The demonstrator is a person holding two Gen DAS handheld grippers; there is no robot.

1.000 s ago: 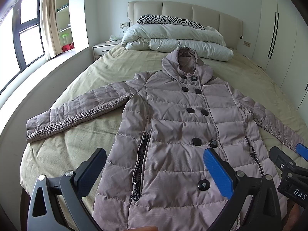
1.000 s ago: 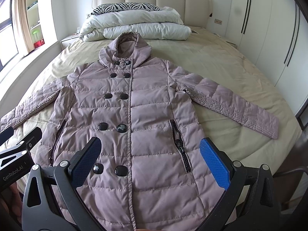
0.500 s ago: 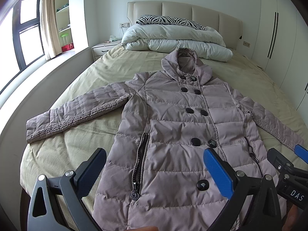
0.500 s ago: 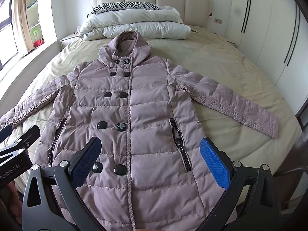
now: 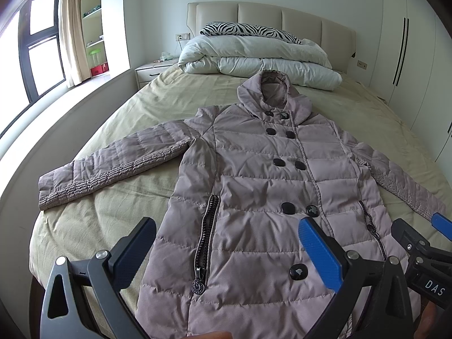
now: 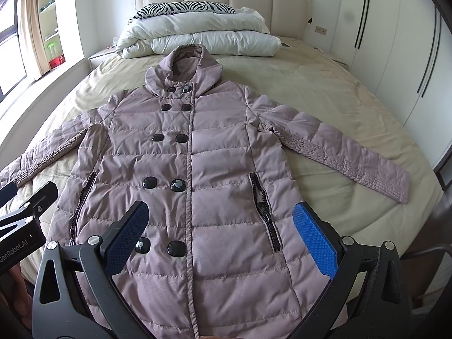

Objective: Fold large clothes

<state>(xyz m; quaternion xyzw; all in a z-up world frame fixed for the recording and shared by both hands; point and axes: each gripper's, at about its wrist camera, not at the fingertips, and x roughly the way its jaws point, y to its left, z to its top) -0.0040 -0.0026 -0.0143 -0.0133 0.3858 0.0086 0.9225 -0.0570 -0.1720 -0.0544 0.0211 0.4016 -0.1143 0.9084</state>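
Observation:
A mauve quilted hooded coat (image 5: pixel 254 186) lies flat and face up on the bed, buttoned, both sleeves spread out to the sides; it also shows in the right wrist view (image 6: pixel 214 169). My left gripper (image 5: pixel 226 243) is open and empty, hovering above the coat's lower left part near the hem. My right gripper (image 6: pixel 223 234) is open and empty above the lower middle of the coat. The right gripper's tip shows at the right edge of the left wrist view (image 5: pixel 418 243).
The bed (image 5: pixel 135 118) has a beige cover. A folded white duvet (image 5: pixel 254 62) and a zebra pillow (image 5: pixel 248 29) lie at the headboard. A nightstand (image 5: pixel 152 72) and window are to the left, white wardrobes (image 6: pixel 395 56) to the right.
Both grippers have edged slightly, so the coat sits a touch lower in the left wrist view and higher in the right one. Neither has touched the coat.

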